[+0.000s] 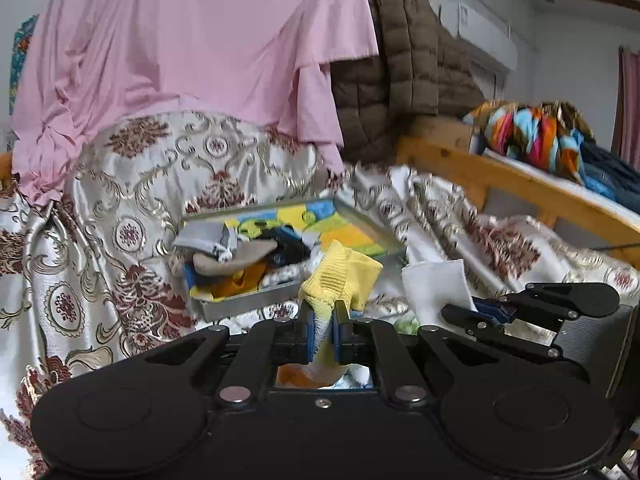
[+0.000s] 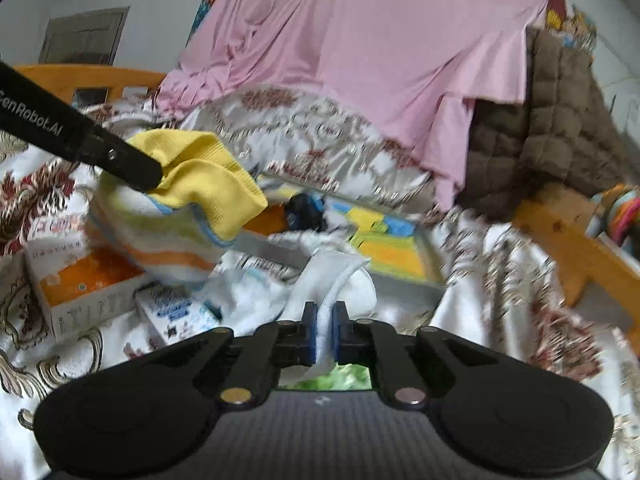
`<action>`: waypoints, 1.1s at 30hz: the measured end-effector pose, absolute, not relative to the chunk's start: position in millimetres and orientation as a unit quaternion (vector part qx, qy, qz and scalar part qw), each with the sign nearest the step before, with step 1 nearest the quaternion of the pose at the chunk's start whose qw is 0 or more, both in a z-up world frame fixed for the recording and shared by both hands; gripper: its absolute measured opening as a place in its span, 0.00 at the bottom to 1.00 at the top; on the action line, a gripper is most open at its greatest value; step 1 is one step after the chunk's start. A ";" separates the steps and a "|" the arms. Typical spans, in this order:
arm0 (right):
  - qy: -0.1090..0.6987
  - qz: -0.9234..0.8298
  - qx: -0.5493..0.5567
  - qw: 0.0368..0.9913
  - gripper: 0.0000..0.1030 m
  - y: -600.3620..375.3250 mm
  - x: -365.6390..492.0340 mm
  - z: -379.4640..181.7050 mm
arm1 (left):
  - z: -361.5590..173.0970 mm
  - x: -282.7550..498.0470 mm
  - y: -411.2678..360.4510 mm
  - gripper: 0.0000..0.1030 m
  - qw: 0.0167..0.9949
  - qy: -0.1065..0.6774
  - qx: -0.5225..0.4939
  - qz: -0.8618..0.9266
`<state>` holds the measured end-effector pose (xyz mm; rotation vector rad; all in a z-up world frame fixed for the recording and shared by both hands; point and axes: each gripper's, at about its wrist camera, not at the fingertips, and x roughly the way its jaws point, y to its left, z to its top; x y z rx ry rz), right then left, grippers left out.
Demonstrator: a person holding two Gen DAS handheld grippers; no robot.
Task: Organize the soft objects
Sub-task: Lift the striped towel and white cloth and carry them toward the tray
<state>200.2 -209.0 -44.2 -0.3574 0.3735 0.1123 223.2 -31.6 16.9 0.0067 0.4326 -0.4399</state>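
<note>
My left gripper [image 1: 323, 312] is shut on a yellow-cuffed striped sock [image 1: 340, 276], held above the bed in front of the tray. In the right wrist view the same sock [image 2: 200, 188] hangs at the left from the left gripper's black arm [image 2: 128, 164]. My right gripper [image 2: 324, 316] is shut on a white sock [image 2: 340, 276]; it also shows in the left wrist view [image 1: 434, 288] at the right. A metal tray [image 1: 240, 304] with a colourful liner holds several socks, grey, beige, black and yellow [image 1: 240, 256].
A floral satin bedspread [image 1: 120, 216] covers the bed. A pink sheet [image 1: 192, 40] and brown quilted jacket [image 1: 400, 72] hang behind. A wooden bed rail [image 1: 500, 184] runs at the right. Cardboard boxes [image 2: 80, 292] lie left of the right gripper.
</note>
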 end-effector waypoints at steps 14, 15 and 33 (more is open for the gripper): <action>0.090 0.033 -0.138 0.986 0.08 -205.8 174.3 26.2 | 94.0 242.4 -58.0 0.08 0.964 0.158 -0.034 -0.212; 0.084 0.032 -0.133 0.987 0.08 -205.5 174.0 30.9 | 99.8 246.6 -61.0 0.08 0.964 0.155 -0.033 -0.213; 0.057 0.056 -0.054 0.995 0.08 -275.9 296.5 58.7 | 92.5 413.2 -114.0 0.09 0.958 0.131 -0.054 -0.248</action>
